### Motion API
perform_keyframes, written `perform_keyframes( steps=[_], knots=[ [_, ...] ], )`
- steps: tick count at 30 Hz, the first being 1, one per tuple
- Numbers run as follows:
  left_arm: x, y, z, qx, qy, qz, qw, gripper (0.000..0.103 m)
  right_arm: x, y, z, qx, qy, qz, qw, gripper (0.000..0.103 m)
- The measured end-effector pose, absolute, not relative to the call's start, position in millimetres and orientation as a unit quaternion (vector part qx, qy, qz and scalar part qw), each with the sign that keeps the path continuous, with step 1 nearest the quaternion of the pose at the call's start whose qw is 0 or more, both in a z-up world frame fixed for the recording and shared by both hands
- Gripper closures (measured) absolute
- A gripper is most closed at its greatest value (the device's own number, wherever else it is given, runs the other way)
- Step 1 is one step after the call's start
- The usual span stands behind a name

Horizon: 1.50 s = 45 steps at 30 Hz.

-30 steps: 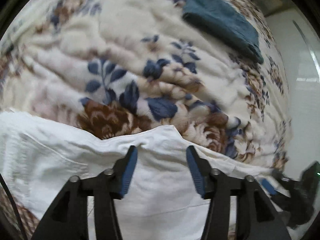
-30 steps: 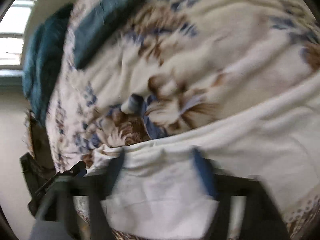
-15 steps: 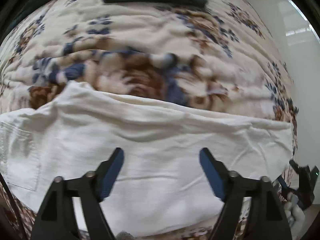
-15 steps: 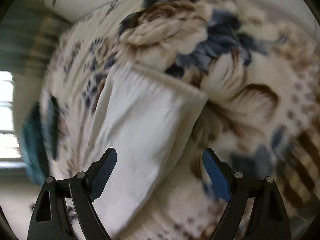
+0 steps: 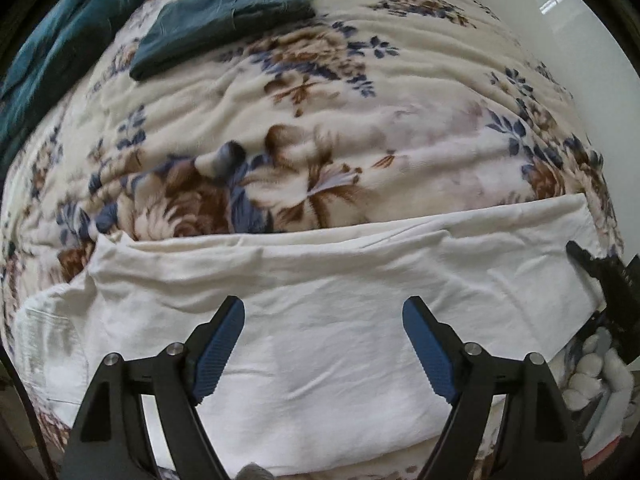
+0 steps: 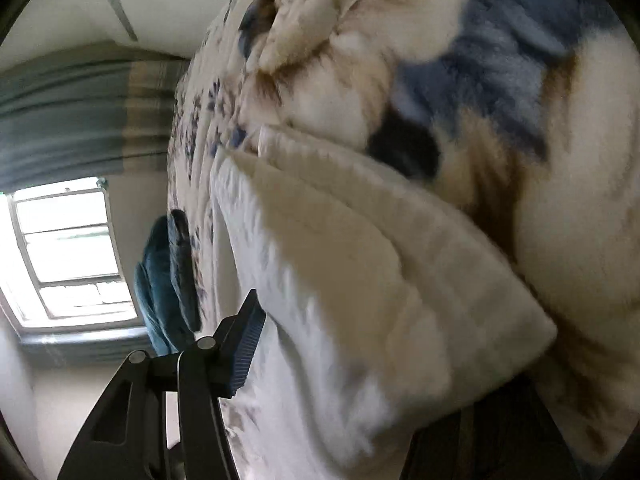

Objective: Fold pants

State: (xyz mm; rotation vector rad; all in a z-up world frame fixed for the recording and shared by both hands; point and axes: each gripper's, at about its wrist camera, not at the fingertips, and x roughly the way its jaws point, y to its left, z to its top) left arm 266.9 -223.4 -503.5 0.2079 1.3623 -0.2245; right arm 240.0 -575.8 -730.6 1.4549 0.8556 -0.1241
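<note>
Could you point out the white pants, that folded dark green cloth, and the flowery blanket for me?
white pants [image 5: 320, 344]: left wrist view, middle of the fabric.
folded dark green cloth [image 5: 224, 20]: left wrist view, its top face.
flowery blanket [image 5: 400, 120]: left wrist view, bare patch.

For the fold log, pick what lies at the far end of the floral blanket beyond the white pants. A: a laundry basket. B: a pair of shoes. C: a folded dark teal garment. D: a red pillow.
C: in the left wrist view a folded dark teal garment lies flat on the floral blanket, well beyond the white pants.

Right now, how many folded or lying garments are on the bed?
2: white pants across the near edge under the left gripper; folded teal garment at the far side. Others may be hidden.
</note>
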Motion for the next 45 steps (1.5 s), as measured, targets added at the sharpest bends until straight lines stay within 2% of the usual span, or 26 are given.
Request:
perform_keyframes(
  steps=[1, 2, 3, 4, 6, 12, 13, 15, 20, 24, 28, 36, 42, 44, 45],
  knots=[
    [266, -225, -503, 0.099, 0.626, -0.103, 0.767, 0.022, 241, -576, -729, 0.641, 0.381, -0.057, 0.664, 0.045],
    [265, -226, -503, 0.099, 0.626, -0.103, 0.767, 0.022, 242, -576, -728, 0.635, 0.385, -0.063, 0.667, 0.056],
    [264, -227, -502, 0.098, 0.626, -0.105, 0.767, 0.022, 242, -576, -725, 0.627, 0.391, -0.073, 0.670, 0.079],
    [264, -228, -502, 0.099, 0.626, -0.104, 0.766, 0.022, 243, -577, -720, 0.624, 0.390, -0.078, 0.673, 0.087],
    [263, -227, -501, 0.099, 0.627, -0.100, 0.766, 0.022, 244, -575, -706, 0.620, 0.376, -0.083, 0.684, 0.094],
    [260, -197, -488, 0.069, 0.637, -0.091, 0.762, 0.021, 250, -554, -623, 0.558, 0.368, -0.094, 0.738, 0.095],
    [260, -187, -484, 0.058, 0.639, -0.089, 0.762, 0.015, 256, -546, -608, 0.541, 0.369, -0.094, 0.750, 0.095],
    [259, -160, -474, 0.043, 0.635, -0.072, 0.768, 0.010, 268, -524, -570, 0.495, 0.375, -0.091, 0.778, 0.095],
    [254, -67, -446, 0.007, 0.619, -0.013, 0.785, 0.010, 296, -444, -502, 0.411, 0.393, -0.060, 0.820, 0.096],
    [248, 19, -436, -0.041, 0.619, 0.038, 0.783, 0.010, 313, -333, -474, 0.326, 0.427, -0.018, 0.844, 0.096],
    [237, 100, -436, -0.095, 0.620, 0.090, 0.773, 0.010, 332, -221, -494, 0.249, 0.469, 0.006, 0.847, 0.096],
    [224, 192, -441, -0.112, 0.612, 0.133, 0.772, 0.010, 325, -3, -575, 0.025, 0.526, 0.074, 0.847, 0.096],
    [222, 224, -450, -0.132, 0.612, 0.149, 0.765, 0.010, 307, 58, -620, -0.098, 0.540, 0.086, 0.832, 0.095],
    [223, 227, -451, -0.134, 0.612, 0.149, 0.765, 0.010, 310, 63, -625, -0.112, 0.560, 0.086, 0.817, 0.090],
    [224, 229, -452, -0.136, 0.612, 0.147, 0.765, 0.010, 315, 65, -621, -0.104, 0.573, 0.088, 0.808, 0.082]
  ],
)
